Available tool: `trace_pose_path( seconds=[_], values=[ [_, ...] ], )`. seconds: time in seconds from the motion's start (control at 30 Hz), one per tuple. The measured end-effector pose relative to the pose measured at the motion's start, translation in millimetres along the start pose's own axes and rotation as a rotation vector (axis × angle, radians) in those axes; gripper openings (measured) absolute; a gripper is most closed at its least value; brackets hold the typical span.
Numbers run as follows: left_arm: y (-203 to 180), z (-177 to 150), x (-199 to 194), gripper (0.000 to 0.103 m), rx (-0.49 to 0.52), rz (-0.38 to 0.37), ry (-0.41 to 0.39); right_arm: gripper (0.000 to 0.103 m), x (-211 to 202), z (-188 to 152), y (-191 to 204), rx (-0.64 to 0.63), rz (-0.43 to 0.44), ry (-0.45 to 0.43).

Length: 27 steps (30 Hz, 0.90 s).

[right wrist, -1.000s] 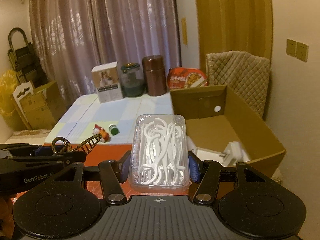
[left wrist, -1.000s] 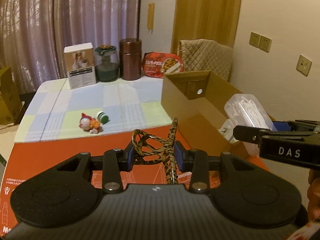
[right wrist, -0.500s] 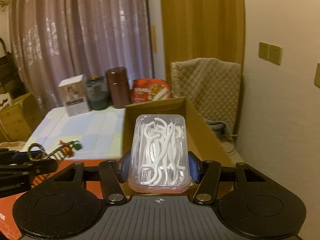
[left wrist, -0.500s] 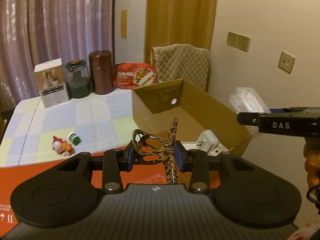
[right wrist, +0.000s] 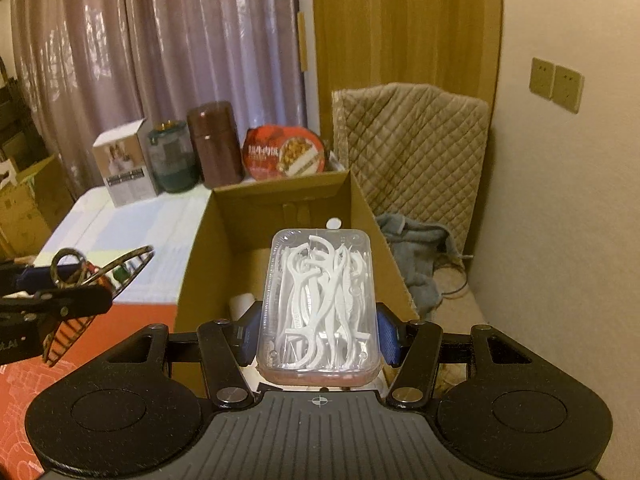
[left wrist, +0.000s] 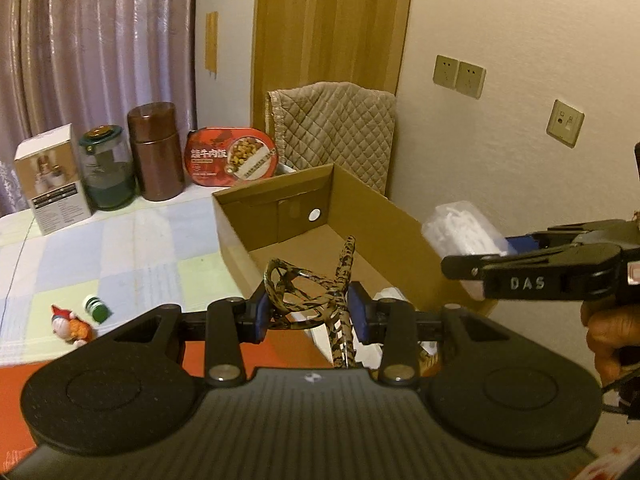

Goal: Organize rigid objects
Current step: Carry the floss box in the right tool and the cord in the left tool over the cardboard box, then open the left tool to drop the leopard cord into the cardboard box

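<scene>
My left gripper (left wrist: 311,309) is shut on a leopard-patterned hair claw clip (left wrist: 310,288), held above the near end of an open cardboard box (left wrist: 376,216). My right gripper (right wrist: 318,328) is shut on a clear plastic case of white floss picks (right wrist: 320,300), over the same box (right wrist: 360,204). In the left wrist view the right gripper (left wrist: 468,248) and its floss case (left wrist: 460,228) hang beyond the box's right wall. In the right wrist view the left gripper (right wrist: 60,280) shows at the left with the clip (right wrist: 104,272). White items (left wrist: 390,294) lie in the box.
A small toy figure (left wrist: 70,326) and a green-capped bottle (left wrist: 96,307) lie on the checked tablecloth (left wrist: 120,248). At the back stand a white carton (left wrist: 52,178), a glass jar (left wrist: 106,168), a brown canister (left wrist: 156,152) and a red meal tub (left wrist: 232,158). A quilted chair (right wrist: 412,140) stands behind the box.
Both grippers have swung to the right with their loads, from over the red mat to over the cardboard box. The toy and bottle have slid to the left edge of the left view.
</scene>
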<state>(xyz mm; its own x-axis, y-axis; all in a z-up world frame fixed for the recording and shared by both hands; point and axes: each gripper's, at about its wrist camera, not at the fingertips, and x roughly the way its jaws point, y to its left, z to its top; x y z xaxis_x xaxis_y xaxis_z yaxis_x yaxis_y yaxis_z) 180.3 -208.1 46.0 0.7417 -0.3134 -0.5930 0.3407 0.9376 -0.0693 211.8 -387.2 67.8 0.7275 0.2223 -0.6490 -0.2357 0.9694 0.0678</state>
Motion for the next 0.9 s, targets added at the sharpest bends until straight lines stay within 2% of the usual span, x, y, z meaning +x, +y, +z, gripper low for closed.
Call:
trace_pose_path(
  seconds=[0.47, 0.9],
  values=[
    [-19, -7, 68, 0.034, 0.051, -0.020, 0.082, 0.054, 46, -6, -29, 0.064, 0.031, 0.091],
    [-32, -13, 93, 0.034, 0.135, -0.004, 0.122, 0.053, 56, -17, -43, 0.098, 0.028, 0.116]
  ],
)
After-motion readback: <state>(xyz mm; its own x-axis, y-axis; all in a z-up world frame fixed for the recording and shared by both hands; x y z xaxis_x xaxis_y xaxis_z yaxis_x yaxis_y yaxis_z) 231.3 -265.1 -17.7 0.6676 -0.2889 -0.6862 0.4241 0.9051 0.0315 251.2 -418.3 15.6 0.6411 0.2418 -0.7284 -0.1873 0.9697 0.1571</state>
